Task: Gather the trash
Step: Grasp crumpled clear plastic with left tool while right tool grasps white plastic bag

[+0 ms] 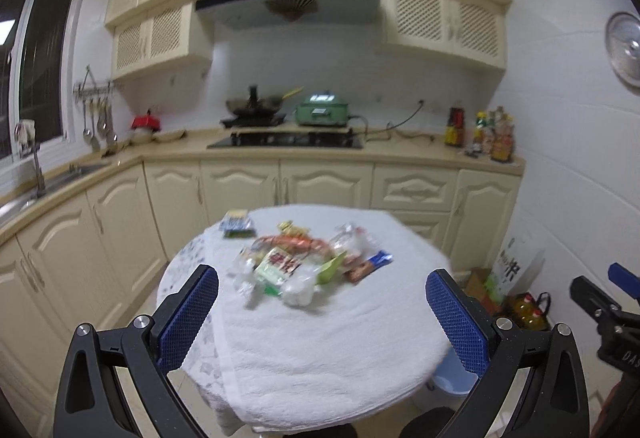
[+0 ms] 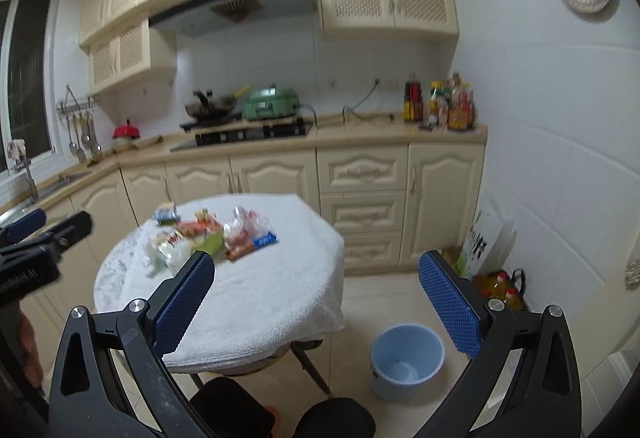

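A heap of trash [image 1: 296, 262] lies on a round table covered by a white towel [image 1: 320, 350]: snack wrappers, crumpled clear plastic, a green packet and a blue-brown bar wrapper [image 1: 368, 267]. The heap also shows in the right wrist view [image 2: 208, 236]. A small blue-yellow pack [image 1: 237, 224] lies apart at the far left. My left gripper [image 1: 322, 302] is open and empty, held above the table's near side. My right gripper [image 2: 316, 288] is open and empty, to the right of the table. A pale blue bucket [image 2: 406, 360] stands empty on the floor by the table.
Cream kitchen cabinets [image 1: 320, 182] and a counter with a stove [image 1: 286, 140] run behind the table. Oil bottles in a bag [image 2: 502, 290] and a white sack [image 2: 482, 240] stand at the right wall. The table's folding legs [image 2: 312, 362] are near the bucket.
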Motion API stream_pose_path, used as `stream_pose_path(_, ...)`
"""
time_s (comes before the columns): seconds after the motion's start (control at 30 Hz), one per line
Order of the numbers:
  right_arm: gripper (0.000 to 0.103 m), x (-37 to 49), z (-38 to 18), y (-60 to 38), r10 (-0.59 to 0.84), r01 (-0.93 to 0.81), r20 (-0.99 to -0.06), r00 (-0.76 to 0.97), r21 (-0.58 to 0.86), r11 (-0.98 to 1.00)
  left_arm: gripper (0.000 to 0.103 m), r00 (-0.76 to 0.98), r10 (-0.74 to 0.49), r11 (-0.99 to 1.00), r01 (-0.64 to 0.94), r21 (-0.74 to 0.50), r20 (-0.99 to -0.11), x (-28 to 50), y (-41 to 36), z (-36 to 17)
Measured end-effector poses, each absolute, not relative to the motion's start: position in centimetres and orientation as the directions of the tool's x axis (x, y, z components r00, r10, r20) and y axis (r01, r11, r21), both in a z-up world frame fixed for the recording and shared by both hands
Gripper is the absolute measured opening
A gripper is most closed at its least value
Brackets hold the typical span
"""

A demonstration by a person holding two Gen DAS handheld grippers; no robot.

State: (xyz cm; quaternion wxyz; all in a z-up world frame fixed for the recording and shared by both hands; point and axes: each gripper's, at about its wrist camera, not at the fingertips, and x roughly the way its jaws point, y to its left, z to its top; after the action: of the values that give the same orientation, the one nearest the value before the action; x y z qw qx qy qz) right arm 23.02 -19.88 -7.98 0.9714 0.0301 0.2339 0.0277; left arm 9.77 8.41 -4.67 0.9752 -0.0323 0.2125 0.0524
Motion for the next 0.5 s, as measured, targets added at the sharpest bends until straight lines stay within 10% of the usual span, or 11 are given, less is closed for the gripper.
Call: stream_pose_path(0.5, 0.103, 37.6, -16.2, -14.0, 0.149, -0.143, -0.646, 0.749, 0.063, 0.988, 0.102, 0.705, 0.097, 0.961, -0.25, -0.119, -0.702, 27.4, 16.7, -9.6)
